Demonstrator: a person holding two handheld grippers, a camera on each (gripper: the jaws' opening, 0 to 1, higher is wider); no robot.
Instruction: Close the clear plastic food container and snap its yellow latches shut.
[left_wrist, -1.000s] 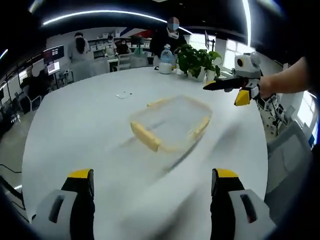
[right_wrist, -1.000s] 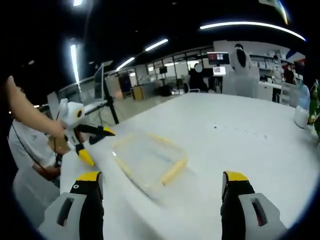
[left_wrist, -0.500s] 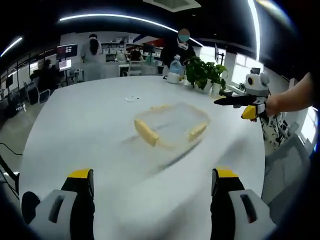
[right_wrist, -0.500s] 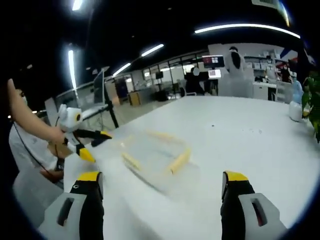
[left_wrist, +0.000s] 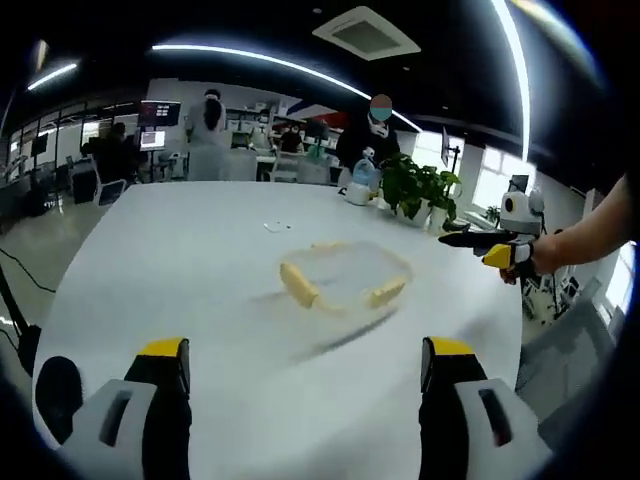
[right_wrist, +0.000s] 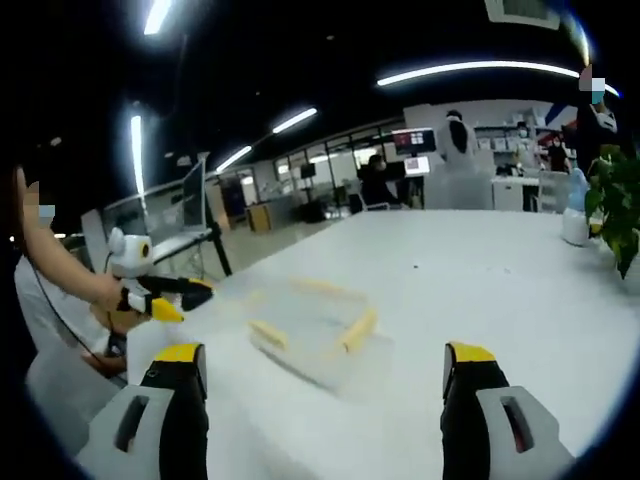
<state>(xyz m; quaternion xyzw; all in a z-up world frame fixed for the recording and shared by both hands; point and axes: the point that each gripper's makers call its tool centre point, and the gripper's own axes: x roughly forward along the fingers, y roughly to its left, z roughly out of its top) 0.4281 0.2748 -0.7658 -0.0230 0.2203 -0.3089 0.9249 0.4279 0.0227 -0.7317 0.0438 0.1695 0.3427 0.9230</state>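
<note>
Our left gripper (left_wrist: 300, 400) is spread wide with nothing in it; ahead sits the container (left_wrist: 345, 278) mid-table (left_wrist: 160, 260), its long axis running left to right. Our right gripper (right_wrist: 325, 400), jaws also apart, seems about equally far away.

Clear container (right_wrist: 310, 325) on white table (right_wrist: 480, 290)

At the centre of the left gripper view the clear container (left_wrist: 345, 283) carries pale yellow latches (left_wrist: 298, 284) and sits on a plain white table (left_wrist: 180, 260). The left gripper (left_wrist: 303, 400) has black jaws with yellow tips on light grey bodies, and the right gripper (left_wrist: 478, 247), at the right edge, is black with a yellow tip. Upper right of centre stand a green leafy plant (left_wrist: 415, 186) and a pale blue and white bottle (left_wrist: 361, 183).
</note>
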